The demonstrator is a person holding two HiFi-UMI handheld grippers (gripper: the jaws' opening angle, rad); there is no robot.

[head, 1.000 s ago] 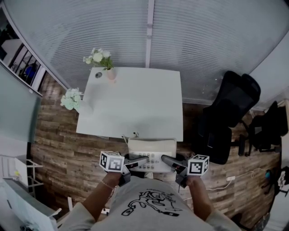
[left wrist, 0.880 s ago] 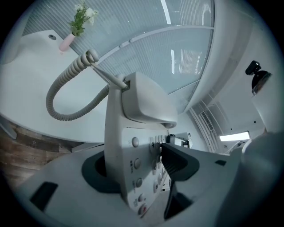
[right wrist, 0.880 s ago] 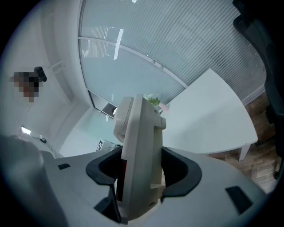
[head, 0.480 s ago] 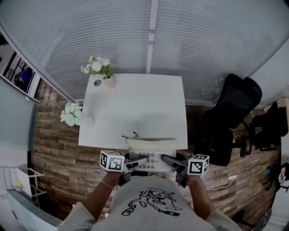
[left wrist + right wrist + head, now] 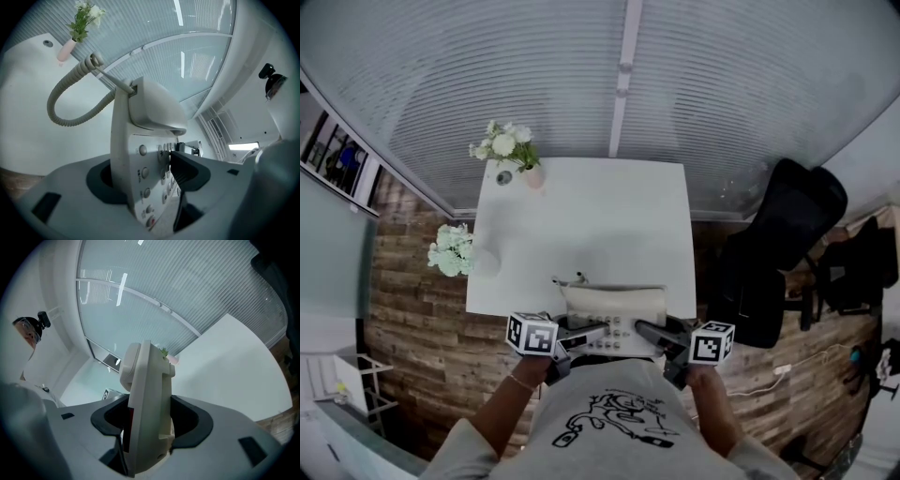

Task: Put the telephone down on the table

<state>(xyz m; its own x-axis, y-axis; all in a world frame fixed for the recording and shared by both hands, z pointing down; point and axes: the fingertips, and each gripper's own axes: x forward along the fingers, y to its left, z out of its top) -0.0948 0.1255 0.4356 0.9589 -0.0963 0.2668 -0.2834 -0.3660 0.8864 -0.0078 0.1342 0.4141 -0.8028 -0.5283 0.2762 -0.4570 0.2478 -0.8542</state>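
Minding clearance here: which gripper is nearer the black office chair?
Right. The right gripper grips the end of the white desk telephone towards the black office chair; the left gripper grips the opposite end, farther away.

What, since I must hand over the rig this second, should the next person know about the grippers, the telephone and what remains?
Left gripper: shut on the telephone's left end.
Right gripper: shut on its right end.
Telephone: held between both at the white table's near edge, handset on its cradle.
Done: gripped, at the table.
Left: lower it onto the table, open both grippers.
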